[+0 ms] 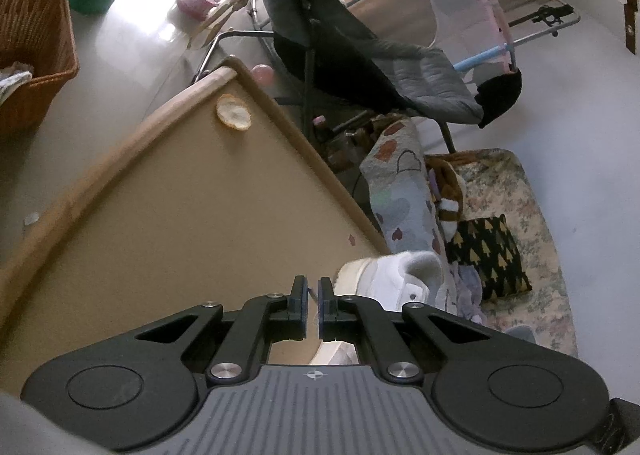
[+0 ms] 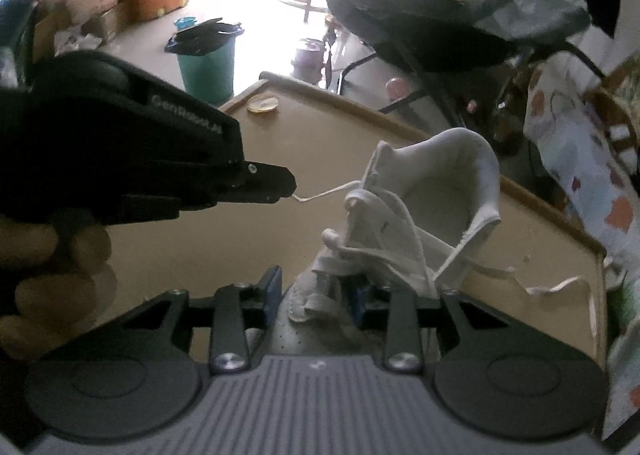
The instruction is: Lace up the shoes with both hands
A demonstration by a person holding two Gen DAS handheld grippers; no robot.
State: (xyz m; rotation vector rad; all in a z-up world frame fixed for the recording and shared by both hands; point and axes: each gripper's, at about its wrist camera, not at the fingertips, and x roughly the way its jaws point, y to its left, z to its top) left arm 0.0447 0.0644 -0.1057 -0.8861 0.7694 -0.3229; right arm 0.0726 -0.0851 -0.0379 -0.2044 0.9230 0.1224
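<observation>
Tan counter (image 2: 192,239) carries the white shoe (image 2: 432,191). Nearest, my right gripper (image 2: 316,295) straddles the front lacing, half-open, gripping nothing. Beyond, my left gripper (image 2: 286,191), closed, pinches the lace end (image 2: 320,195) taut. Step: tightening. Next, I judge, calls for seizing the loose lace (image 2: 560,287).

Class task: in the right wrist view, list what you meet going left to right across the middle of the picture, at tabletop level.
left gripper pinching a lace end → white shoe → loose lace end by the table's edge.
</observation>
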